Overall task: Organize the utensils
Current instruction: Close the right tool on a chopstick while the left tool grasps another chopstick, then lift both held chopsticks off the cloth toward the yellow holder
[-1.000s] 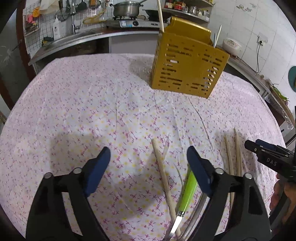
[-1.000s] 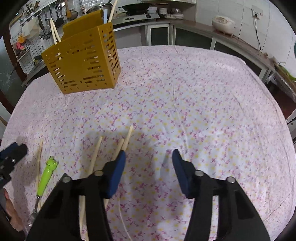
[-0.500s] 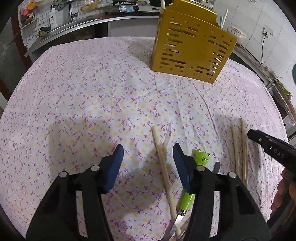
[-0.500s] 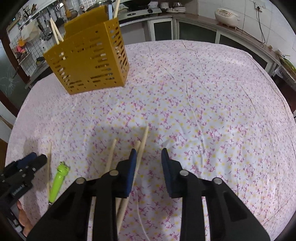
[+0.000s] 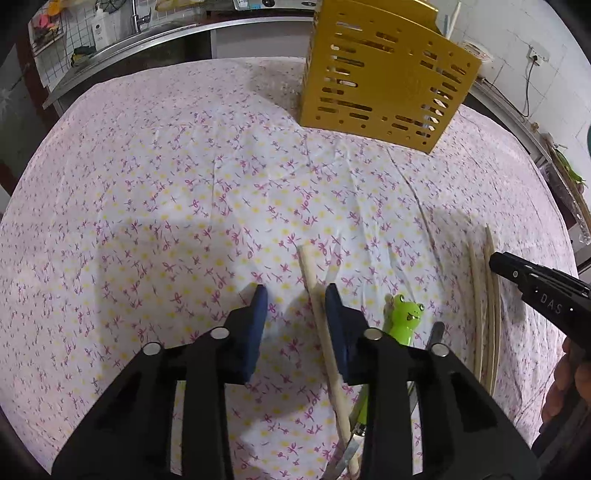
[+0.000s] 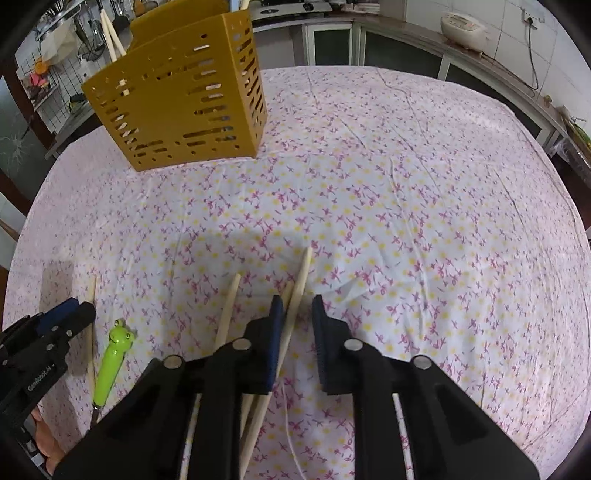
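In the left wrist view my left gripper (image 5: 295,306) hangs just over the floral cloth, its jaws closing. A wooden chopstick (image 5: 314,295) lies between them against the right pad, with a gap on the other side. A green frog-handled utensil (image 5: 404,317) lies just right of it. In the right wrist view my right gripper (image 6: 299,317) is closing around a chopstick (image 6: 301,280), which lies near the left pad; the right pad stands clear of it. Another chopstick (image 6: 227,310) lies to its left. The yellow slotted holder (image 5: 384,81) (image 6: 184,99) stands upright at the far side with chopsticks in it.
The tablecloth (image 6: 406,184) covers the whole table. More chopsticks (image 5: 480,295) lie under the right gripper (image 5: 496,260). The left gripper (image 6: 79,310) and the frog utensil (image 6: 116,347) show at the right view's left edge. A rice cooker (image 6: 463,27) sits on the counter behind.
Both pairs of jaws have narrowed a lot. Each gripper has sunk toward the cloth and slid forward, so that a chopstick now lies between its fingers.
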A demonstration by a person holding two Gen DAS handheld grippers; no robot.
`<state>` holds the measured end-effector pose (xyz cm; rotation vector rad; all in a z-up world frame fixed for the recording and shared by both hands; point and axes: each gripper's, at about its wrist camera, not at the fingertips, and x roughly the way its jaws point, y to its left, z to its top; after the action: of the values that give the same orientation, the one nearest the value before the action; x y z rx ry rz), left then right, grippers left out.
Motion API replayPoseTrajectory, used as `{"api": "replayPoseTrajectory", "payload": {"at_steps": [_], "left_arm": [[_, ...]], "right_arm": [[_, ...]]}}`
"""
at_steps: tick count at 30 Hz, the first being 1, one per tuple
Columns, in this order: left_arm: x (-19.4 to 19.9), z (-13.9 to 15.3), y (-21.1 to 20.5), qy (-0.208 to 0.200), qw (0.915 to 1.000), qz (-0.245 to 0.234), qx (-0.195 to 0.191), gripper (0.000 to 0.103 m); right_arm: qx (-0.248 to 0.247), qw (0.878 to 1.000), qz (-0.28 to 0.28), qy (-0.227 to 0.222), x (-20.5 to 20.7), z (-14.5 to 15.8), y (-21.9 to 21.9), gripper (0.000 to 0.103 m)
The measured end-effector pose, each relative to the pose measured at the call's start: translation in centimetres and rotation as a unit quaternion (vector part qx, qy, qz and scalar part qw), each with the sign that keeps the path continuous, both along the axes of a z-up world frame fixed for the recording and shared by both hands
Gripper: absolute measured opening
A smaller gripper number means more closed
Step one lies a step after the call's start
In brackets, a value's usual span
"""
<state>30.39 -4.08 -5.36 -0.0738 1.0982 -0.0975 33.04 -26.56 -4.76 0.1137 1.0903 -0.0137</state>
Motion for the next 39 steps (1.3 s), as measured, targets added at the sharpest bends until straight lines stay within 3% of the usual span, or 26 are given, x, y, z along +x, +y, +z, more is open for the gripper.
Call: {"api": "replayPoseTrajectory", "payload": {"at_steps": [2,7,10,15,22,31,39], "left_arm": [[0.5,-0.1,0.0,0.004,1.0000,-0.002,0.002,0.025],[1.1,-0.2,0.0,0.021,0.9997,-0.010,0.007,0.013],[1.5,-0.2,0.3,0.032,0.9994,-0.012,-0.002,0.012],[1.9,-0.4,-0.6,0.037,0.9991,-0.014,0.016,0.012],[2.3,-0.6,-1.3,0.034,0.9991,-0.023,0.015,0.009],[1.3,-0.5,0.0,0.024,0.9994,-0.021,-0.008,0.009],[-0.1,0.7,1.5,0.010,0.9995,-0.025,-0.020,0.009]], "right_arm": [[0.002,1.000,0.011,0.015,0.7,0.1,0.3,0.008],[0.003,0.999,0.028,0.047,1.9,0.3,0.5,0.008],[0.002,0.998,0.032,0.051,2.2,0.4,0.3,0.008],[0.024,0.997,0.033,0.067,3.4,-0.1,0.2,0.009],[0.021,0.999,0.033,0.034,2.1,0.0,0.1,0.008],[0.063,0.998,0.022,-0.011,-1.7,1.6,-3.2,0.008],[0.097,0.995,0.009,-0.011,-2.1,1.1,-5.7,0.008]]}}
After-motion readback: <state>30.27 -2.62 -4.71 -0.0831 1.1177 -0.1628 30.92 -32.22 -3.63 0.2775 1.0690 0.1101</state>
